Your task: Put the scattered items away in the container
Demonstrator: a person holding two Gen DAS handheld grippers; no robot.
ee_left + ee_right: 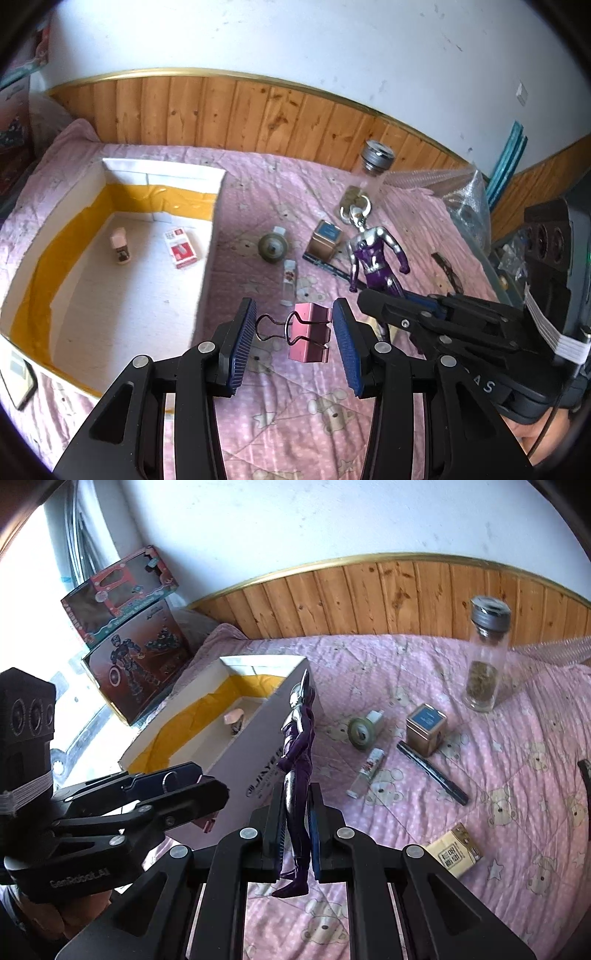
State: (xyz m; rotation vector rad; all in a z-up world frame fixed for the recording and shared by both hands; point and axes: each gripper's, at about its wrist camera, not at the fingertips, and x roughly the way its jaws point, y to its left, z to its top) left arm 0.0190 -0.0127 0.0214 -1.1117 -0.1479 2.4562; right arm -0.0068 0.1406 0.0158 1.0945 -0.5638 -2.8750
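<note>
Pink binder clip (pixel 309 332) hangs clamped between my left gripper (pixel 295 345) pads, just right of the white box (pixel 212 236) wall's near edge, with the box floor mostly bare beside a red card pack (pixel 182 248) and small bottle (pixel 120 250). My right gripper (pixel 297 834) is closed tight on the purple figure (pixel 297 760), held upright beside the box's outer wall, over open quilt (pixel 424 834).

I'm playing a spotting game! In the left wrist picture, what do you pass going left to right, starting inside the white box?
Small pink bottle → red-and-white packet → round green tin → brown box with a blue lid → silver-and-purple toy figure.
</note>
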